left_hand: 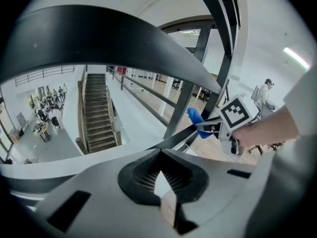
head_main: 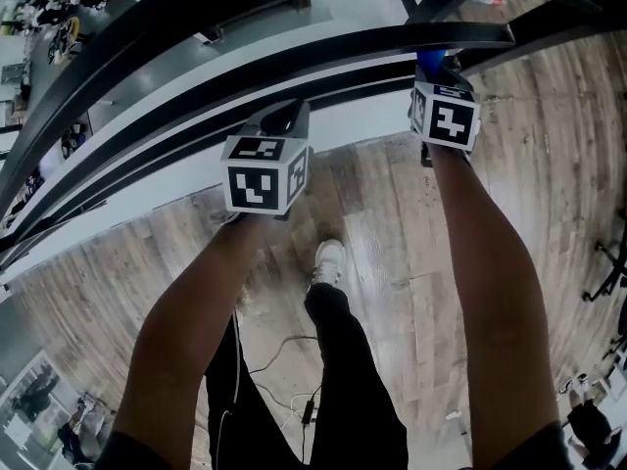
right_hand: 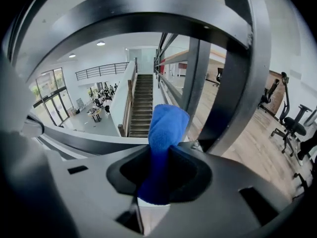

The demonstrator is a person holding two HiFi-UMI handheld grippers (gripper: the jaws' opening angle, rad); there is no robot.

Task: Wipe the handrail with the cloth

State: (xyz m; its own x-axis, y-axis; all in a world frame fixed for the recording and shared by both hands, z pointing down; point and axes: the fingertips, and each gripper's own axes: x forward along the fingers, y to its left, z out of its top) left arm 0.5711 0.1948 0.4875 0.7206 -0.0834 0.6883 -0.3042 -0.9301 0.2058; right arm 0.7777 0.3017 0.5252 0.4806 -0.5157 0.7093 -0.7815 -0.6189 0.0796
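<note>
Quick tally: two grippers, left gripper [head_main: 279,123] and right gripper [head_main: 436,67]; two marker cubes (one per gripper), left cube [head_main: 265,174], right cube [head_main: 446,117]; one cloth [right_hand: 166,128]; one handrail [left_hand: 99,33]; one staircase [right_hand: 141,108]; one shoe [head_main: 329,260]; two chairs, near chair [right_hand: 292,125], far chair [right_hand: 271,94].

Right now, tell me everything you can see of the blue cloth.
The cloth is bright blue and fluffy, like microfibre or terry. It is bunched into a narrow roll and clamped between the jaws of the right gripper, with its rounded free end sticking out past them. It is held up beside an upright post of the dark metal handrail. Whether it actually presses on the metal is unclear. Nothing else touches it.
</note>
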